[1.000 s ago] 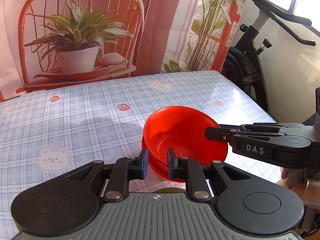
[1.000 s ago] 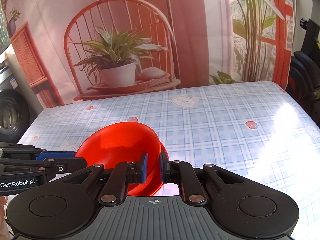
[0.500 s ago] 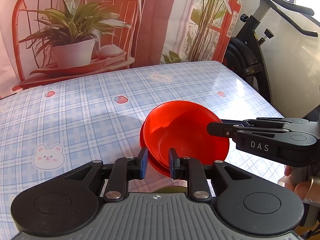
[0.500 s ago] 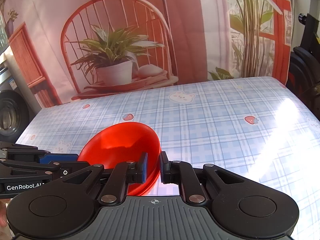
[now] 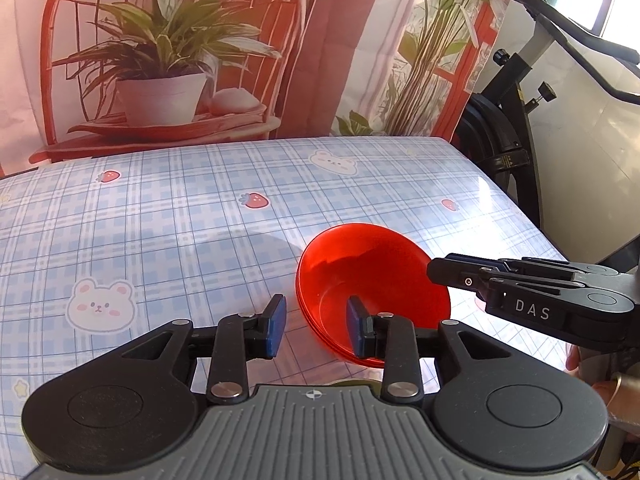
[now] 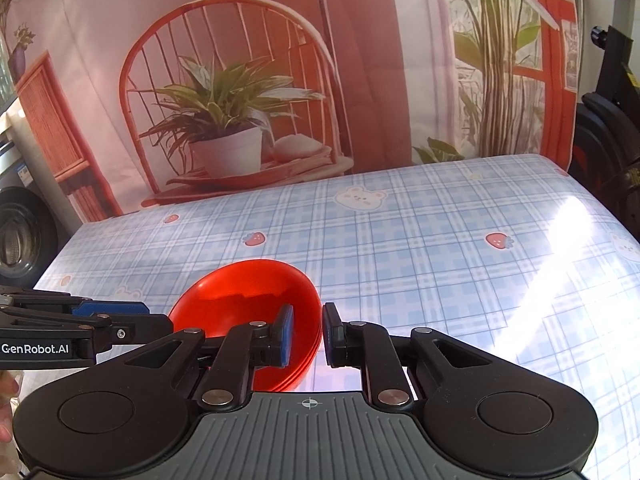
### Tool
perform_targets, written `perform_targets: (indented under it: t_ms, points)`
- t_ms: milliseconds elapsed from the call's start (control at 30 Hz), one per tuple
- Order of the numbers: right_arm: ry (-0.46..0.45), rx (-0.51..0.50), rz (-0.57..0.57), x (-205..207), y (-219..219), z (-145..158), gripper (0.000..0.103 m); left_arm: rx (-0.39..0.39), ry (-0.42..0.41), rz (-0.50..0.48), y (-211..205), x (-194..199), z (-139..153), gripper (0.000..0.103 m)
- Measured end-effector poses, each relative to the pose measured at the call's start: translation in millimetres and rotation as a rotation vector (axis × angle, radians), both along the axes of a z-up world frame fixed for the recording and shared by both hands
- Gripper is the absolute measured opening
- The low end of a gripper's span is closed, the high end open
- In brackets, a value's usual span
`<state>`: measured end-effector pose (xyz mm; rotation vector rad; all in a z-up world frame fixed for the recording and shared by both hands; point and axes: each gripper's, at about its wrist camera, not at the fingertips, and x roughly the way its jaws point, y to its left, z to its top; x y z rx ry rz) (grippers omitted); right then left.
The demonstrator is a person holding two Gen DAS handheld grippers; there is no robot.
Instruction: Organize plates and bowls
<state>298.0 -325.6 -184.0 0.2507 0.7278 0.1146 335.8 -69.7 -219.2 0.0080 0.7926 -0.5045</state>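
A stack of red bowls (image 5: pixel 372 280) sits on the blue plaid tablecloth (image 5: pixel 160 240), also seen in the right wrist view (image 6: pixel 248 304). My left gripper (image 5: pixel 316 326) is open, its fingers standing either side of the stack's near-left rim without gripping it. My right gripper (image 6: pixel 307 334) is shut on the bowl stack's right rim, pads close on the thin edges. The right gripper also shows at the right of the left wrist view (image 5: pixel 520 292), and the left gripper at the left of the right wrist view (image 6: pixel 80 328).
A printed backdrop with a red chair and potted plant (image 5: pixel 160 80) hangs behind the table. An exercise bike (image 5: pixel 520 120) stands past the table's right edge. A washing machine (image 6: pixel 20 236) is beyond the left edge.
My left gripper has opened and let go of the bowl rim. The bowls have settled lower onto the table. My right gripper stays shut on the rim.
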Motion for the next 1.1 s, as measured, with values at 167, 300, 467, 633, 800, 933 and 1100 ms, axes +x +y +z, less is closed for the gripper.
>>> perform_targets:
  t_ms: [167, 300, 467, 633, 800, 933, 1100]
  points:
    - [0.025, 0.027, -0.015, 3, -3, -9, 0.016, -0.025, 0.033, 0.007, 0, 3, -9, 0.034]
    - [0.042, 0.05, -0.024, 4, -3, -17, 0.016, -0.037, 0.052, 0.005, -3, 6, -16, 0.034]
    - [0.047, 0.073, -0.033, 4, -2, -22, 0.016, -0.055, 0.059, 0.001, -6, 7, -21, 0.034]
    - [0.046, 0.085, -0.045, 3, -1, -22, 0.015, -0.046, 0.05, 0.008, -6, 7, -21, 0.03]
    - [0.029, 0.093, -0.055, 2, 3, -15, 0.014, -0.053, 0.032, 0.018, -2, 6, -13, 0.029]
    - [-0.006, 0.099, -0.052, 1, 6, 0, 0.014, -0.067, -0.005, 0.027, 5, 2, 4, 0.029]
    - [-0.048, 0.106, -0.036, -4, 15, 23, 0.014, -0.084, -0.052, 0.04, 17, -10, 27, 0.029]
